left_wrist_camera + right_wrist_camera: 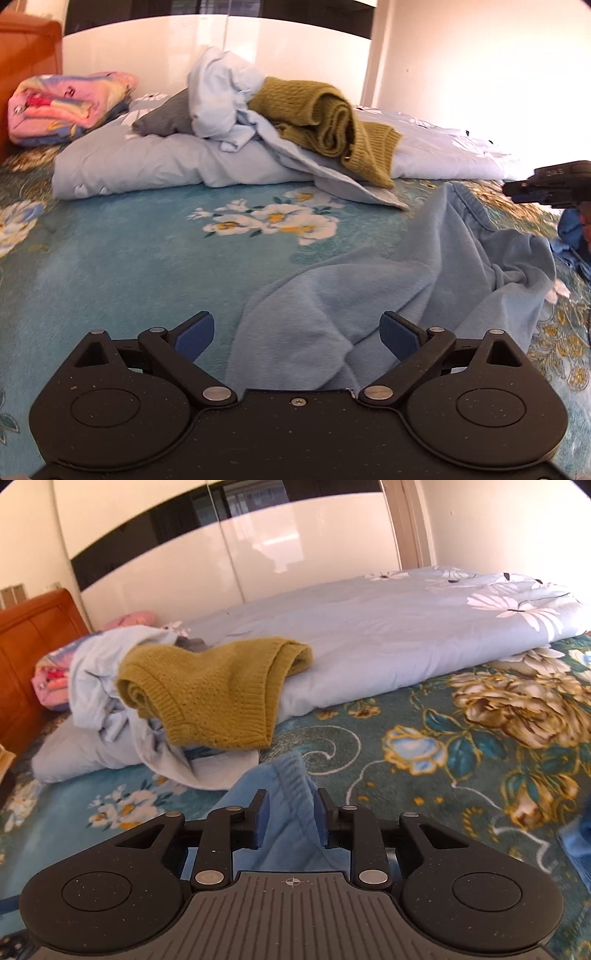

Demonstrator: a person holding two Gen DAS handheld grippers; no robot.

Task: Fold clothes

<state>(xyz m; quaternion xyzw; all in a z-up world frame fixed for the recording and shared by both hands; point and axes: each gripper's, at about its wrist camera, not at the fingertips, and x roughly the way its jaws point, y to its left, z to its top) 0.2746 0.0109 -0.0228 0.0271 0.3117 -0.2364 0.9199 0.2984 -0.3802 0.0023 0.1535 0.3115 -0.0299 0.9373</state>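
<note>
On the bed (110,266) a light blue garment (388,295) lies rumpled, not yet folded. The left gripper (297,334) has its jaws spread wide; the right gripper (290,819) has jaws slightly apart around a cloth edge. A green sweater (210,698) waits on the pile.

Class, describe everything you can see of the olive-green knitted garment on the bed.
The olive-green knitted garment looks like a thick wool sweater with ribbed hems. It lies unfolded and bunched, one end rolled, draped over a heap of pale blue clothing and the edge of a folded light blue quilt. Neither claw touches it.
</note>
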